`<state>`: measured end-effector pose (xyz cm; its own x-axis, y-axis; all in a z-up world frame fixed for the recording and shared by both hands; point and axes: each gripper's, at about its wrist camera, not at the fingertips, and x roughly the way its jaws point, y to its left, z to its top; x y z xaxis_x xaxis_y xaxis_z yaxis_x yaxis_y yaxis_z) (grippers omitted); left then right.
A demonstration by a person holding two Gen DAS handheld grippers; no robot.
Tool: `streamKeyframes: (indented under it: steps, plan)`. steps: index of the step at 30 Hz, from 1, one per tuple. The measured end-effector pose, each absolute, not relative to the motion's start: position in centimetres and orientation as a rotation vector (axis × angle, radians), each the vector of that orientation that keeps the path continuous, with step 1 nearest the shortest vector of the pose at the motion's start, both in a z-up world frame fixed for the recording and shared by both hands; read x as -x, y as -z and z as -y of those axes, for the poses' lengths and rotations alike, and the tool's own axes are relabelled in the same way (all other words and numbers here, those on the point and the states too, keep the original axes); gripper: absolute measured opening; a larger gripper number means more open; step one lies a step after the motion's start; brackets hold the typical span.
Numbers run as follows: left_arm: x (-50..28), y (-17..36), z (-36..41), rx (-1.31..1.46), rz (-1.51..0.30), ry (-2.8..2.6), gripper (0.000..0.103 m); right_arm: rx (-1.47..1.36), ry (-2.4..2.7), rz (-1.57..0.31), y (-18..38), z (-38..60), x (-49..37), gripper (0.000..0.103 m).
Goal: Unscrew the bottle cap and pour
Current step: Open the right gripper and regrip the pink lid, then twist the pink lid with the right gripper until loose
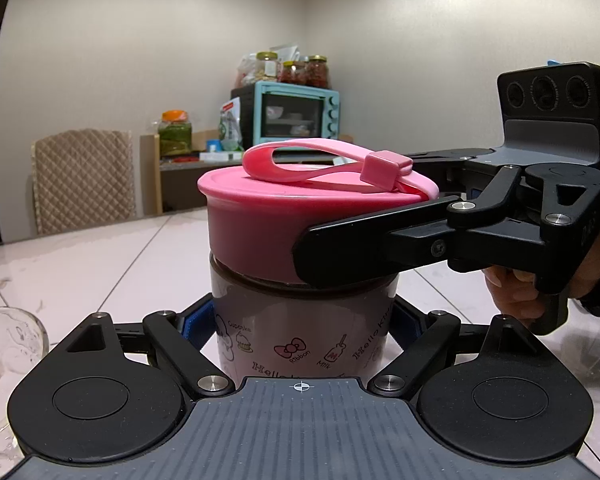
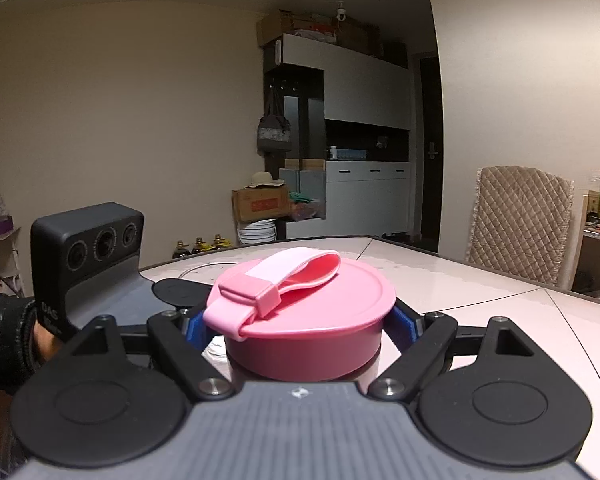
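- My left claw (image 1: pixel 300 328) is clamped round the body of the bottle (image 1: pixel 300 332), blue pads pressed to both sides, and the bottle stands upright on the surface (image 1: pixel 100 256)
- My right claw (image 2: pixel 300 324) is closed on the pink cap (image 2: pixel 312 320), one pad on each side of its rim
- The cap (image 1: pixel 300 232) sits on the bottle's neck, tilted a little, with a dark seam showing under it; I judge it loosened or partly turned, but not off yet
- Left to do, as I judge it: finish twisting, lift the cap away, then pour
- The pink strap (image 1: pixel 320 164) lies folded flat over the cap, clear of my pads
- A glass (image 1: pixel 4 344) stands at the near left edge of my left view, just beside the claw; it looks the likely thing to pour into
- A padded chair (image 1: pixel 84 176) stands at the far edge, well apart, and nothing on the surface blocks the twist
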<state>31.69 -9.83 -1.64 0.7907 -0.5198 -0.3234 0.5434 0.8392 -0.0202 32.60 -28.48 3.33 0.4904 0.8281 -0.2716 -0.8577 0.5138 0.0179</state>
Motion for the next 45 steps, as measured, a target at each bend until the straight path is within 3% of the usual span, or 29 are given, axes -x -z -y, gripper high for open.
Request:
streamKeyframes:
  steps: [17,45]
  plan:
    - [-31.7,1.6,9.8,-0.075,-0.326,0.573,0.090,0.091,-0.750,-0.282,-4.5,27.0,-28.5,0.098]
    - [-31.9,1.6,9.8,-0.075,-0.322,0.575,0.090,0.019,-0.457,-0.249,-2.5,22.2,-27.8,0.099]
